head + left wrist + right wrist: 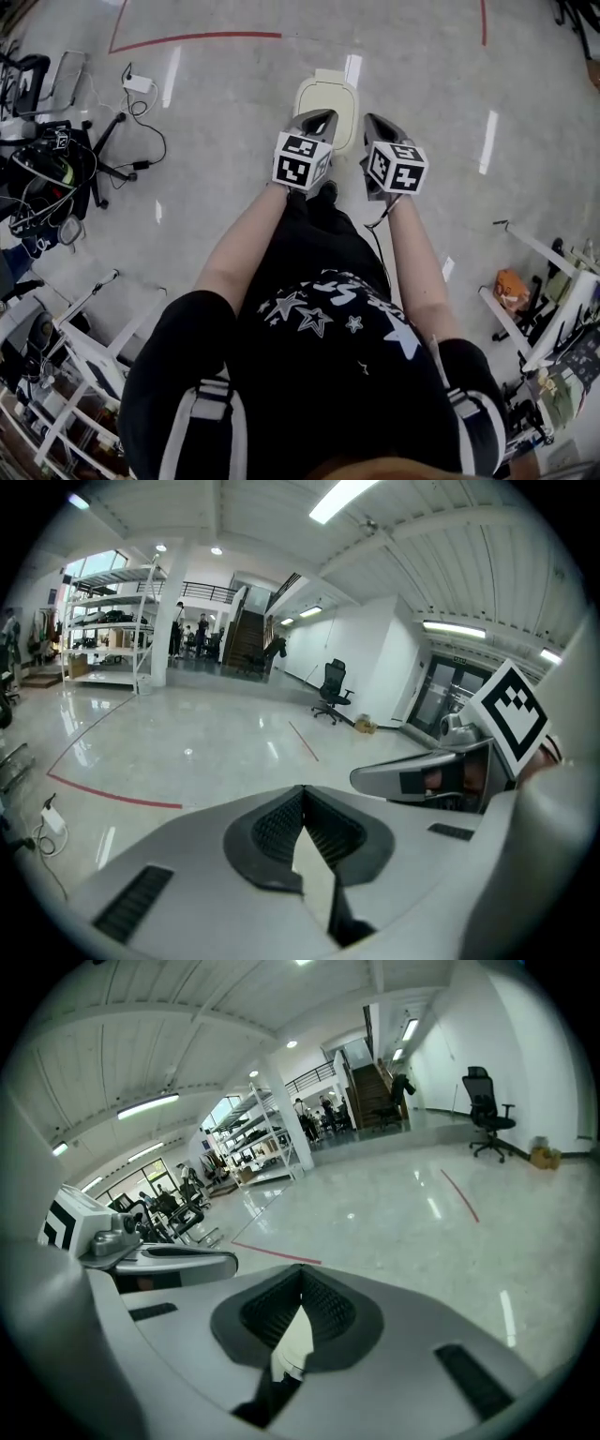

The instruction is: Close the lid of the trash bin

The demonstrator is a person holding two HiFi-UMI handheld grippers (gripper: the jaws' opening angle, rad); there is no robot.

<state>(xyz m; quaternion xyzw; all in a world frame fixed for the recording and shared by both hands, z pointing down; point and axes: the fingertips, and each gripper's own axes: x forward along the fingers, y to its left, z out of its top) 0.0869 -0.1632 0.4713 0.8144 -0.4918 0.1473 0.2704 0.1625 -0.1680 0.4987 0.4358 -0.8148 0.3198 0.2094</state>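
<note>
A cream trash bin (326,99) stands on the grey floor just ahead of the person's feet. From above its lid looks flat and down on the bin. My left gripper (319,120) hovers over the bin's near left part, and my right gripper (377,122) hangs just off its right edge. Both are shut with nothing between the jaws. In the left gripper view the jaws (302,794) meet at the tip, and a cream sliver of the bin (315,866) shows below them. The right gripper view shows the same: jaws (300,1274) together, the cream bin (295,1340) beneath.
A red tape line (197,37) crosses the floor beyond the bin. A tripod and cables (98,159) and a white power adapter (138,83) lie at the left. White racks (548,281) stand at the right, shelving (108,621) and an office chair (331,688) far off.
</note>
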